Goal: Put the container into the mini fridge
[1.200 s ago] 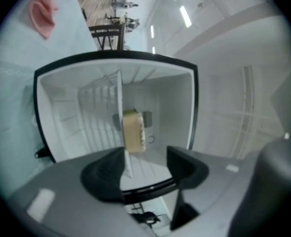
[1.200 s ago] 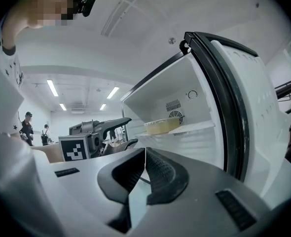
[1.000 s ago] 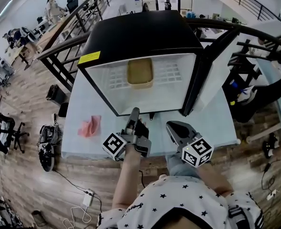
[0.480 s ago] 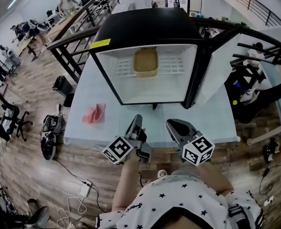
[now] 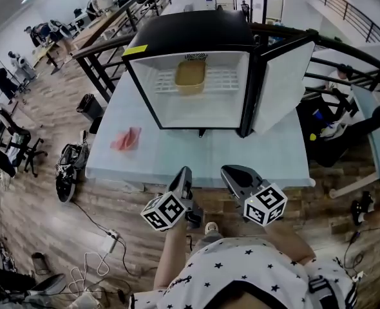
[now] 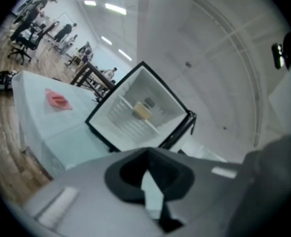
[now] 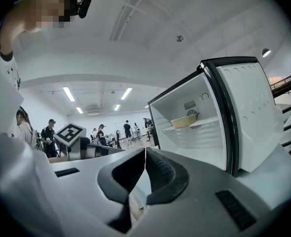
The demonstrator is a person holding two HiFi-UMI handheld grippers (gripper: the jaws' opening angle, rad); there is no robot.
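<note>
The left gripper (image 5: 185, 172) has its jaws pressed tight together, with nothing in them. The right gripper (image 5: 230, 172) has its jaws closed too, and they hold nothing. Both hang just off the near edge of the tabletop (image 5: 270, 153), over the floor (image 5: 109, 201). In front of the jaws is bare tabletop, then the mini fridge (image 5: 196, 31), with its door (image 5: 277, 85) swung out to the right. The container (image 5: 190, 76) sits well ahead of both jaws, on the shelf (image 5: 227, 79) inside the fridge. A pink cloth (image 5: 127, 138) lies ahead of the jaws, to the left.

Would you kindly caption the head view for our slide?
Container on the shelf of the open fridge; left tool and right tool, both shut and empty, at the table edge.
</note>
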